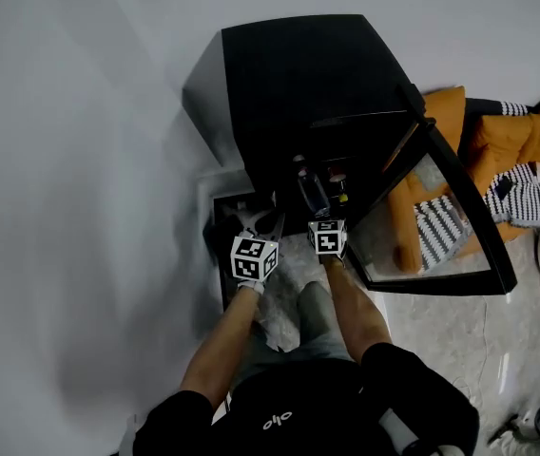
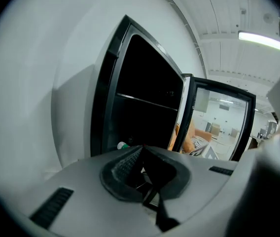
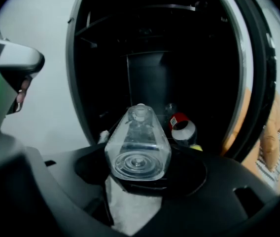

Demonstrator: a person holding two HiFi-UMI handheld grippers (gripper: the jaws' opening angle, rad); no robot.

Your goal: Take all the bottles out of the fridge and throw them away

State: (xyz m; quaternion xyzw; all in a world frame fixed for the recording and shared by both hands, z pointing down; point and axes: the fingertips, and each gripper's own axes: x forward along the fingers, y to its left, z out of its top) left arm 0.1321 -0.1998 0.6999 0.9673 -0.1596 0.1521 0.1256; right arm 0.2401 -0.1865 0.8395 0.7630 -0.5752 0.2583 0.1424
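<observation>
A black fridge (image 1: 308,84) stands open, and both grippers are at its mouth. My right gripper (image 1: 319,212) is shut on a clear plastic bottle (image 3: 138,144), which lies along the jaws with its ribbed bottom toward the camera and its neck toward the fridge. That bottle also shows in the head view (image 1: 312,188). Behind it on the fridge floor lie a red-labelled bottle (image 3: 182,127) and a yellow cap (image 3: 195,147). My left gripper (image 2: 142,148) is shut with nothing in it, left of the right one (image 1: 275,224). A green-capped bottle (image 2: 122,145) lies low inside the fridge.
The glass fridge door (image 1: 441,207) is swung out to the right. Beyond it stands an orange sofa (image 1: 446,112) with striped cushions (image 1: 527,193). A dark box with a pale rim (image 1: 215,245) sits on the floor under the left gripper. A white wall runs along the left.
</observation>
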